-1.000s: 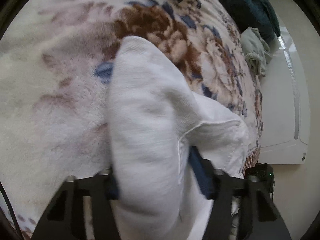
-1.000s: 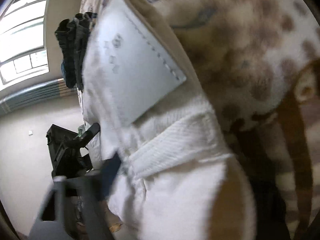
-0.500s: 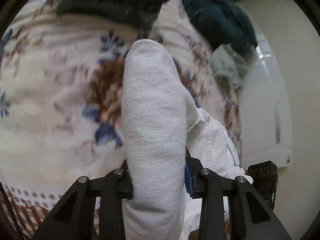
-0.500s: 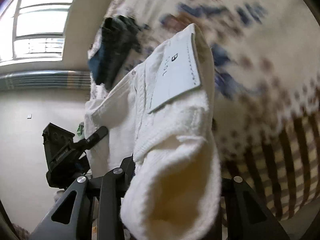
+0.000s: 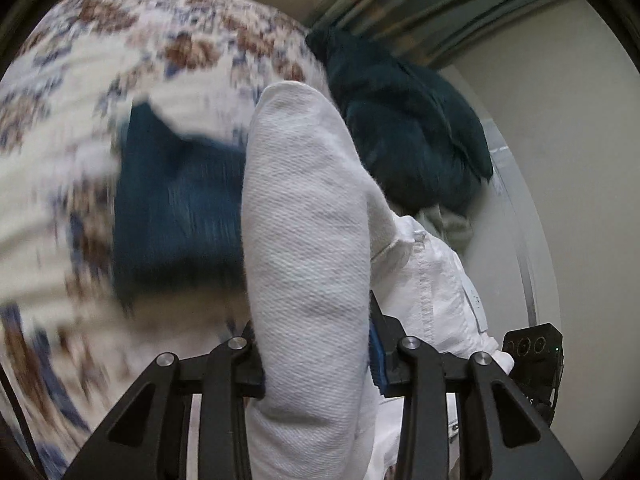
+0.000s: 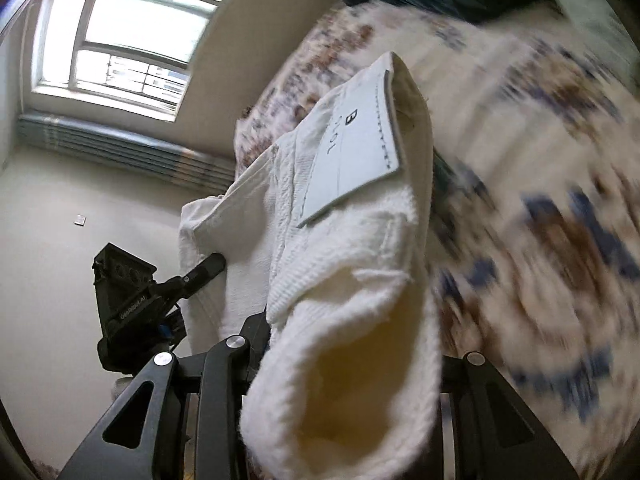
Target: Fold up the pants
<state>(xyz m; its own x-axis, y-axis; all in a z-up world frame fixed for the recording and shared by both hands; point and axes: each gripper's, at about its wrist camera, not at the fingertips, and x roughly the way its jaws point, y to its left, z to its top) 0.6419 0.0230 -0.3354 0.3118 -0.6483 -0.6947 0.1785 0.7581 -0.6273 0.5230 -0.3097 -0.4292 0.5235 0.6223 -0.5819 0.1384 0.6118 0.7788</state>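
Observation:
White pants (image 5: 304, 240) hang lifted above a floral blanket (image 5: 60, 168). My left gripper (image 5: 316, 356) is shut on a thick bunched fold of them, which fills the gap between its jaws. My right gripper (image 6: 344, 360) is shut on the waistband end of the white pants (image 6: 352, 280), where a pale brand patch (image 6: 356, 152) faces up. The other gripper (image 6: 136, 292) shows at the left of the right wrist view, beside the hanging cloth. Both fingertip pairs are mostly hidden by fabric.
Folded blue jeans (image 5: 176, 208) lie on the blanket below the white fold. A dark teal garment heap (image 5: 404, 128) sits at the bed's far end, with a pale green cloth (image 5: 448, 220) beside it. A window (image 6: 120, 36) and a radiator (image 6: 120, 156) line the wall.
Both grippers have closed tighter on the pants and lifted them well up off the blanket. The bed has dropped away in both views, bringing the jeans, window and wall into view.

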